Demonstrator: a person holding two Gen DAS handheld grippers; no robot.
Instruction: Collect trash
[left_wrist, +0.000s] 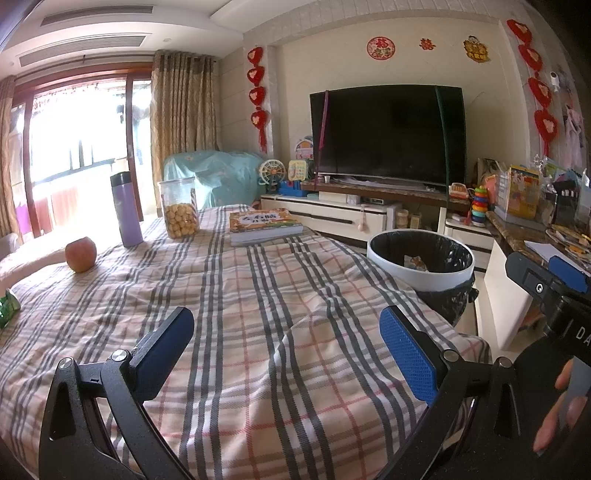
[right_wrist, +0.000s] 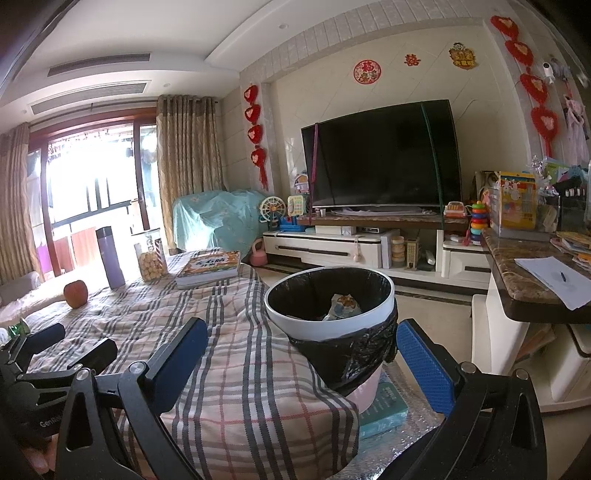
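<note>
A white-rimmed trash bin (left_wrist: 421, 275) (right_wrist: 328, 330) lined with a black bag stands beside the table's right edge. A crumpled wrapper (right_wrist: 341, 304) (left_wrist: 415, 263) lies inside it. A green wrapper (left_wrist: 6, 306) (right_wrist: 16, 328) lies on the plaid tablecloth at the far left. My left gripper (left_wrist: 286, 334) hovers open over the cloth, nothing between its blue pads. My right gripper (right_wrist: 301, 350) is open too, just before the bin, holding nothing. In the right wrist view the left gripper (right_wrist: 62, 345) shows at the lower left.
On the plaid-covered table (left_wrist: 240, 314) stand an apple (left_wrist: 80, 254), a purple flask (left_wrist: 125, 208), a jar of round snacks (left_wrist: 180, 208) and a stack of books (left_wrist: 264, 225). A TV cabinet (right_wrist: 332, 247) and a cluttered marble counter (right_wrist: 524, 280) lie beyond the bin.
</note>
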